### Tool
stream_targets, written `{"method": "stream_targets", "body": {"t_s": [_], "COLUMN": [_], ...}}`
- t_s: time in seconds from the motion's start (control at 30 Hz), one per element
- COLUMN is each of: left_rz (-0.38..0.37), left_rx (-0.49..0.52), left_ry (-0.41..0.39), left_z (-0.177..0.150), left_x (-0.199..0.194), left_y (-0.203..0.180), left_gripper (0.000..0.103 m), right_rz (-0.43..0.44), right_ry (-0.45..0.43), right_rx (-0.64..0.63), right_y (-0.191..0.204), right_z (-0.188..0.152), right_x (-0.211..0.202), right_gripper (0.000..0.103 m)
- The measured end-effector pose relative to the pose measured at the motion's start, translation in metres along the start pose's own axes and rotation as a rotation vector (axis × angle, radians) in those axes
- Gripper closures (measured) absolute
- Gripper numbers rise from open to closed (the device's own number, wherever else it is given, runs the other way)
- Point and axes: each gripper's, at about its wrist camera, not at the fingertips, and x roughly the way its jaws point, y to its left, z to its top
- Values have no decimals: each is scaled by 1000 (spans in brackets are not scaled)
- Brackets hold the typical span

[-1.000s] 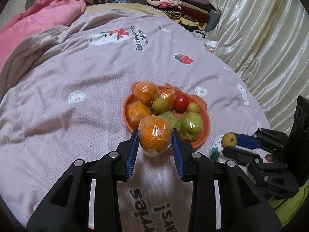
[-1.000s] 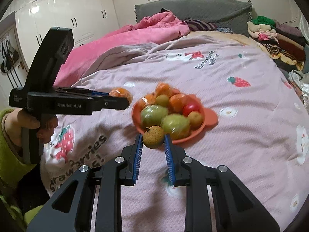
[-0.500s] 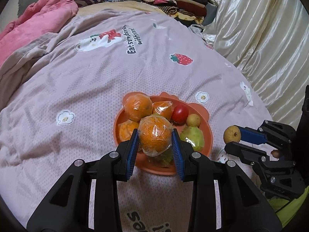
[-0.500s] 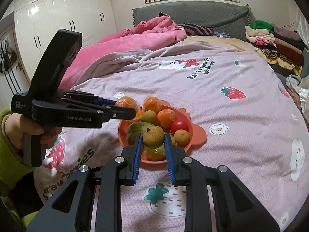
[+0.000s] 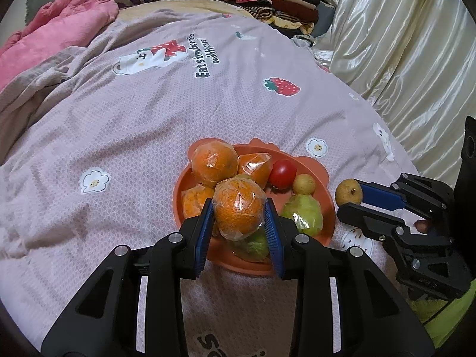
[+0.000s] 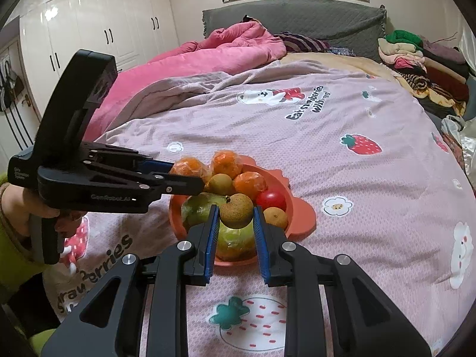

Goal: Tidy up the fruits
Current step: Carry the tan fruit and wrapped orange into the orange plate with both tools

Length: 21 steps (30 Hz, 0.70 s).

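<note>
Printed words on the bedspread and one gripper

The pink bedspread [image 6: 372, 113] carried "Eat strawberries with bears" [image 5: 205, 56] beside a cartoon bear, and a larger, partly cut-off "strawberries" [image 6: 98, 264] near its front edge. The left gripper [image 6: 186, 175] body bore "GeeRobot.AI" [image 6: 110, 197] in pale letters; a smaller label at its rear was too blurred to read.

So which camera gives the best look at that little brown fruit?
The right wrist view: the brown fruit sits close and centred, pinched between the right gripper jaws, its stem end visible. The left wrist view shows it small at the edge, beside the orange plate.
</note>
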Motion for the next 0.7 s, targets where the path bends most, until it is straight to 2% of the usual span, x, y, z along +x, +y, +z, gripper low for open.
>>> {"method": "stream_targets", "body": {"t_s": [0.7], "left_rz": [-7], "left_rx": [-24], "left_ry": [-7], "left_z": [-1], "left_x": [3], "left_y": [8], "left_gripper": [77], "right_rz": [-9], "right_ry": [67], "right_rx": [-28], "right_y": [-8], "right_z": [7], "right_x": [36], "right_gripper": [81]}}
